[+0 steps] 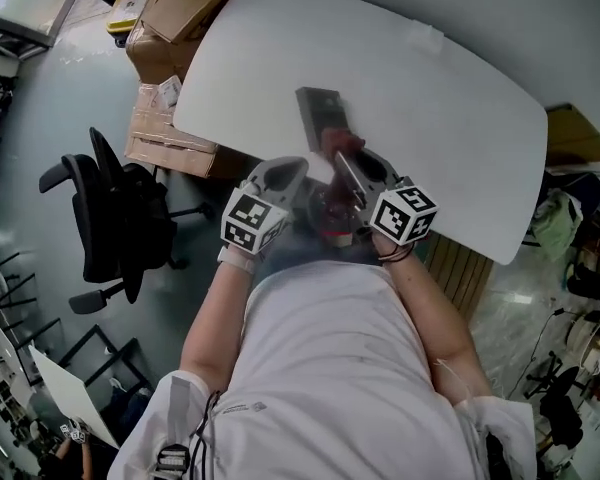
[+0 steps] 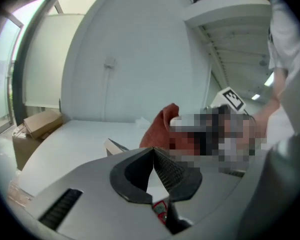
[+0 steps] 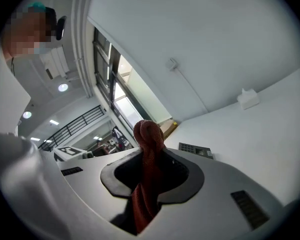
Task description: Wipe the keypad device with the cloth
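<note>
The right gripper [image 3: 149,170] has its jaws clamped on a rust-red cloth [image 3: 148,143], which bunches into a rounded knob above the dark pads and trails down between them. In the head view this gripper [image 1: 352,171] is held over the near edge of the white rounded table [image 1: 440,118], and the cloth [image 1: 338,140] pokes out ahead of it. The flat dark grey keypad device [image 1: 318,111] lies on the tabletop just beyond the cloth; in the right gripper view it [image 3: 195,149] sits apart from the cloth, with a small white box [image 3: 248,98] farther back by the wall. The left gripper [image 2: 152,153] has its jaws drawn together at the tips with nothing between them, and is held beside the right one. Brown cardboard boxes [image 1: 170,28] and a black office chair [image 1: 120,218] stand on the floor left of the table.
</note>
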`<state>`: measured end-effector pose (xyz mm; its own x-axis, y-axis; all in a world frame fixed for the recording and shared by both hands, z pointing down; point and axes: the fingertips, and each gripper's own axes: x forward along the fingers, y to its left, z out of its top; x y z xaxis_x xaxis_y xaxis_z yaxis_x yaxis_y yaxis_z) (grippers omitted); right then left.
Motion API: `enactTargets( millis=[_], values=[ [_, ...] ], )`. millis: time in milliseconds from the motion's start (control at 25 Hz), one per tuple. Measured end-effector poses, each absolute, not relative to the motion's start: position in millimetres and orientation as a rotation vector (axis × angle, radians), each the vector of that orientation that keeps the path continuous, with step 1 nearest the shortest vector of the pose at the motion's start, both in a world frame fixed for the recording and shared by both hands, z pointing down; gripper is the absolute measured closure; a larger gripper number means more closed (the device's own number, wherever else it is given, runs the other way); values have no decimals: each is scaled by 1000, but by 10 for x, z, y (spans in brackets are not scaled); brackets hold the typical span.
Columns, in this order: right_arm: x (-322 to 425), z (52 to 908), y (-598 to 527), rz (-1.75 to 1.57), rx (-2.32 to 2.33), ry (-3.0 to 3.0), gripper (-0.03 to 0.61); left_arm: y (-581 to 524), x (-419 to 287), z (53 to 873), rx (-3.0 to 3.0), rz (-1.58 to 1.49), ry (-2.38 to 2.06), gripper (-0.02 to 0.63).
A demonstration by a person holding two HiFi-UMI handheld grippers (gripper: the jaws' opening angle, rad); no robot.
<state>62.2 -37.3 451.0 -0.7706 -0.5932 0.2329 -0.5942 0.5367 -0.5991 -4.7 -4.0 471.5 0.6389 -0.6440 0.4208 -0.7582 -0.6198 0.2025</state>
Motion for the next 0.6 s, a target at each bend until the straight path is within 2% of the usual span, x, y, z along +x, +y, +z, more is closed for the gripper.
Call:
enactTargets(
  millis=[200, 600],
  values=[
    [660, 4143, 27, 893, 941, -2840, 489, 229, -4, 4082, 2531, 274, -1275, 603],
    [529, 3733, 707, 708, 891, -2902, 489, 865, -62, 3424, 2640, 246, -1330, 603]
  ],
)
